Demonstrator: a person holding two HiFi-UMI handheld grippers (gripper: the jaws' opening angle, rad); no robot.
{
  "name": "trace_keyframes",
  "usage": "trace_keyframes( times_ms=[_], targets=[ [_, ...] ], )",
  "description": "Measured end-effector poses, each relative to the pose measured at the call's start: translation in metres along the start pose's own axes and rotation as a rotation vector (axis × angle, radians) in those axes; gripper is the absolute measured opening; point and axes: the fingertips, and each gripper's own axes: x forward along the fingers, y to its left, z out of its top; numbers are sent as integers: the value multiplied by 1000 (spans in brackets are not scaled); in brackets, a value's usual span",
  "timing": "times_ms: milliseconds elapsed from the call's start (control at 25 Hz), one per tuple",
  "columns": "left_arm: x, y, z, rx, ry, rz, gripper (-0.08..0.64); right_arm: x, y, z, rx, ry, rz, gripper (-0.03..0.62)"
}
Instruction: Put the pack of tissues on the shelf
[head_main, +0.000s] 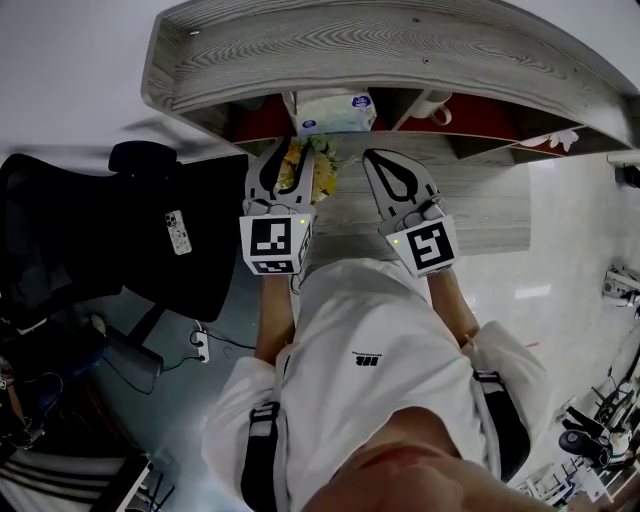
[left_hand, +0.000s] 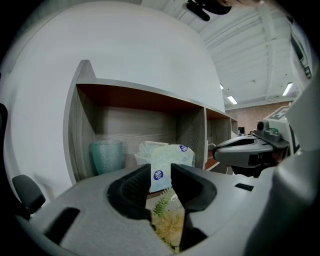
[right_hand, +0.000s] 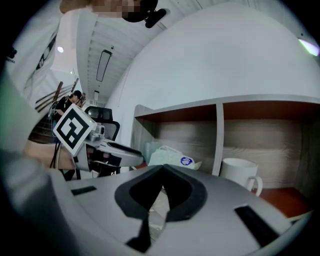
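Pack of tissues is what we see lying in the leftmost compartment of the shelf, its pale wrapper with round blue labels facing out. Just beside it on the left stands a teal glass, close to the shelf's end wall. An upright divider separates this compartment from the next one to the right, where a white mug stands with its handle turned right. Our left tool hangs in front of the pack of tissues, short of the shelf, with its jaws a narrow gap apart and gripping nothing; through that gap the left gripper view shows the pack beyond. A yellow-and-green plant sits on the grey wooden bench under that tool, between it and the shelf opening, and we cannot tell whether the jaws touch it. Our right tool is to the right of the left one over the bench, its jaws pressed together at the tips with nothing between them. Left of the bench there is a black office chair with a phone on its seat, and a white power strip lies on the floor below.
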Motion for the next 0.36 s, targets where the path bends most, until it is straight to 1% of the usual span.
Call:
trace_keyframes(
  times_ms=[360],
  targets=[
    [-5,-7,2,7,-11,-28,129,-4,3,2,-2,-2,-22,26]
  ],
)
